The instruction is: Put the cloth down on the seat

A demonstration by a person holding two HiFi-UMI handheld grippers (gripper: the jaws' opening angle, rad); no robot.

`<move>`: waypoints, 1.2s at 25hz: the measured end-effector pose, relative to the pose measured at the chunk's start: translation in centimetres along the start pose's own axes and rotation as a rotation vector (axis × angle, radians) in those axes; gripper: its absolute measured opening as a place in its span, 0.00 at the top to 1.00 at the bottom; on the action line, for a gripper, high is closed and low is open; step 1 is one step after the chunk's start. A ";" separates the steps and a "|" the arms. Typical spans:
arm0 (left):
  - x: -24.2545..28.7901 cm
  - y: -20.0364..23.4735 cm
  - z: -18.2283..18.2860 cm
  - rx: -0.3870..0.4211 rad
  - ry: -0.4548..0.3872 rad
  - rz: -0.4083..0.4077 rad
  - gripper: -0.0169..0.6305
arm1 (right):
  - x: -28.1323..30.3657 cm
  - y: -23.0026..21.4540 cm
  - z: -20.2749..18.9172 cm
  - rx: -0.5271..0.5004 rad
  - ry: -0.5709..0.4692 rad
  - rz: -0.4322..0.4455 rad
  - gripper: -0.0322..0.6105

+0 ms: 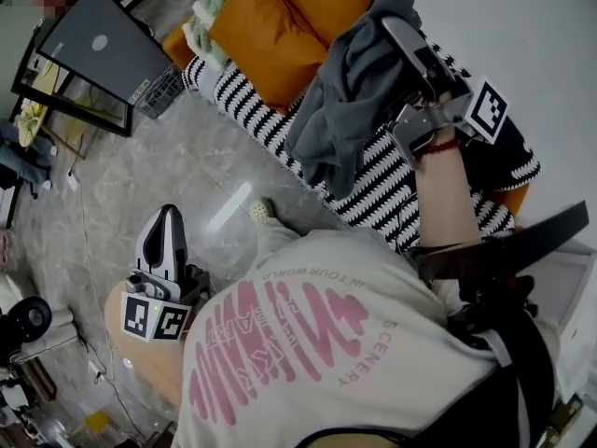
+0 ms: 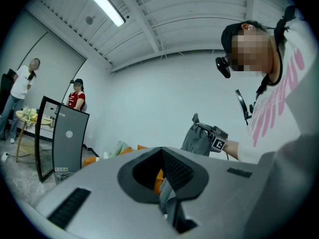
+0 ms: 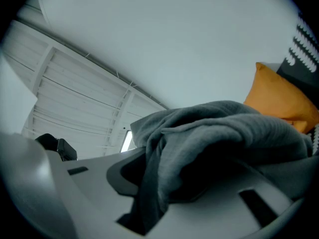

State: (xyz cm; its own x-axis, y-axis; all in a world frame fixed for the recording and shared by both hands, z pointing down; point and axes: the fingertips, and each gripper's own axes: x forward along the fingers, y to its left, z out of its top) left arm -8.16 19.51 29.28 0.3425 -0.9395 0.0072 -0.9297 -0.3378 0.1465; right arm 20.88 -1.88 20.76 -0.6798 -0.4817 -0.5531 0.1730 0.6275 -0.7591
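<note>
Cloth (image 1: 350, 101), a grey bundle, is pinched in my right tool (image 1: 403, 37), whose jaws are closed on a thick fold of it. The rest hangs down in loose folds, and its lower edge lies against the black-and-white striped seat (image 1: 392, 189). My right forearm (image 1: 446, 194) is stretched forward and away from my body, a red band (image 1: 438, 146) at the wrist, and the tool is angled over the seat just beside the orange cushion (image 1: 270, 35). My left tool (image 1: 168, 224) sits low beside my hip over the marbled floor (image 1: 187, 166), well apart from the seat and pointing away from me. Its 2 jaws are drawn together with only a thin slit between them and nothing in it.
</note>
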 end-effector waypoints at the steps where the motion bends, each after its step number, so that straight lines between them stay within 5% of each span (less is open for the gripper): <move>1: 0.7 0.6 -0.1 0.001 0.006 -0.007 0.96 | 0.6 -0.6 0.2 -0.001 -0.003 -0.005 0.79; 18: 6.6 9.5 3.2 -0.018 0.026 -0.129 0.96 | 4.2 -2.2 1.1 -0.096 -0.145 -0.079 0.79; 30: 12.5 20.2 4.9 -0.018 0.038 -0.197 0.96 | 12.2 -7.0 1.2 -0.136 -0.221 -0.062 0.80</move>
State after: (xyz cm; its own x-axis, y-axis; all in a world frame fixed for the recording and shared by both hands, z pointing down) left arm -23.35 0.66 27.52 0.5229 -0.8523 0.0137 -0.8416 -0.5136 0.1668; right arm 12.22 -12.84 18.91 -0.5111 -0.6341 -0.5802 0.0287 0.6621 -0.7488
